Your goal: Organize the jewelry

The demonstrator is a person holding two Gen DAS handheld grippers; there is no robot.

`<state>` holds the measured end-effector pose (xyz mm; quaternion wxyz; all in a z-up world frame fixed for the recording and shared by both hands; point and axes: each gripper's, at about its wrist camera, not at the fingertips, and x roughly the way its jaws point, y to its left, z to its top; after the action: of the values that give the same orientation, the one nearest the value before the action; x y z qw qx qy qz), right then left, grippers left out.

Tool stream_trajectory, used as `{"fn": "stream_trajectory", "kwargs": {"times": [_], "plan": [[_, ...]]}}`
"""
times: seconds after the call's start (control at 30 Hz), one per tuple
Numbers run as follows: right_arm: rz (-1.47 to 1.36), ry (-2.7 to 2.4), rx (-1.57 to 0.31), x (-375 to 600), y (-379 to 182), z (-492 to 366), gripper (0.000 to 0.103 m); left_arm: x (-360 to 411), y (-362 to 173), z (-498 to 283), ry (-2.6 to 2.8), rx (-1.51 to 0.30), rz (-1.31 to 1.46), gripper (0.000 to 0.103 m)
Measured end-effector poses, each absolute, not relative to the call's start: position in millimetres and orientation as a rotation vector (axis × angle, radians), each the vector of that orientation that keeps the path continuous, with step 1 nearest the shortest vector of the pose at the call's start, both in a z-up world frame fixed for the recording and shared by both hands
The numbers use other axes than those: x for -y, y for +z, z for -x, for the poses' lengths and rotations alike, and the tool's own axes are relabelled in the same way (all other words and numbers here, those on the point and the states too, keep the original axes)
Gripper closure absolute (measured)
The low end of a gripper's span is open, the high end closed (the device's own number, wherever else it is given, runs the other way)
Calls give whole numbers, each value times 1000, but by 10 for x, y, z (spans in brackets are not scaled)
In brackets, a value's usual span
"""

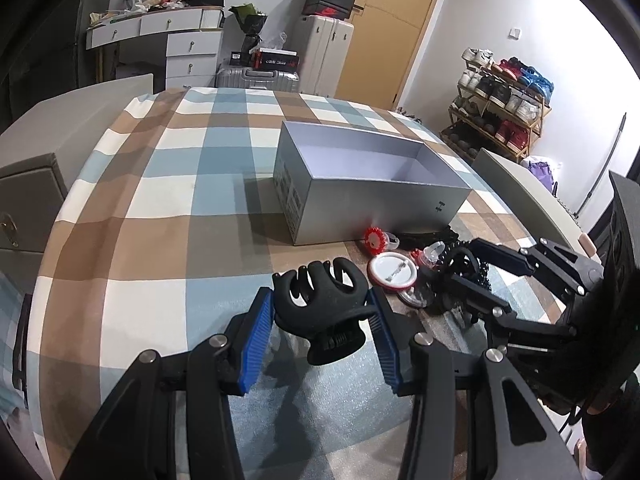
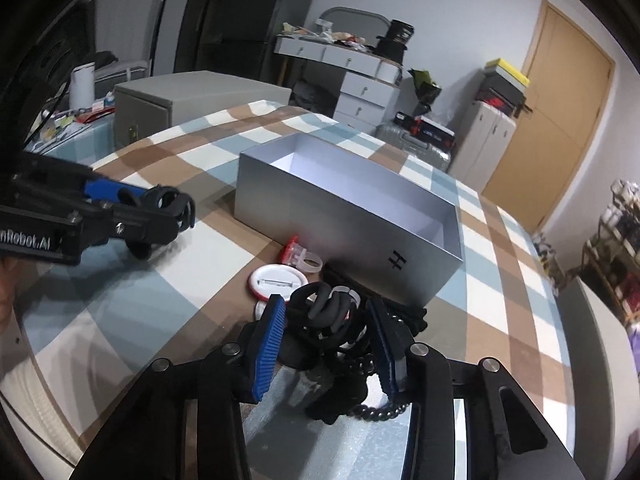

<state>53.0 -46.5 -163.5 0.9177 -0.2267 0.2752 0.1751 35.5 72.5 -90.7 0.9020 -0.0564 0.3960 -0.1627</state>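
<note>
While left tongs clamp black claw clip teeth-forward, right tongs grip second clip, teeth-forward

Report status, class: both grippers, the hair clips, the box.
Left gripper shut on black claw clip. Right gripper around a second black clip, contact unclear. Silver box open, empty. Path clear.

Two close wrist fisheyes, angled downward (both sharing grey box)

Checked tablecloth bearing open grey box at centre; badges, red ring at five o'clock.
</note>
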Motion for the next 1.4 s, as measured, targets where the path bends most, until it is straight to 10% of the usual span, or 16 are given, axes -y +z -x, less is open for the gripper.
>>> {"fn": "stream_trajectory", "kwargs": {"times": [0.77, 1.4], "plan": [[-25, 521, -402, 1035, -559, -983, 63, -552, -285, -910, -405, -706, 115, 61], [-58, 518, -642, 985, -1106, -1945, 63, -264, -684, -1594, -457, -868, 121, 61]]}}
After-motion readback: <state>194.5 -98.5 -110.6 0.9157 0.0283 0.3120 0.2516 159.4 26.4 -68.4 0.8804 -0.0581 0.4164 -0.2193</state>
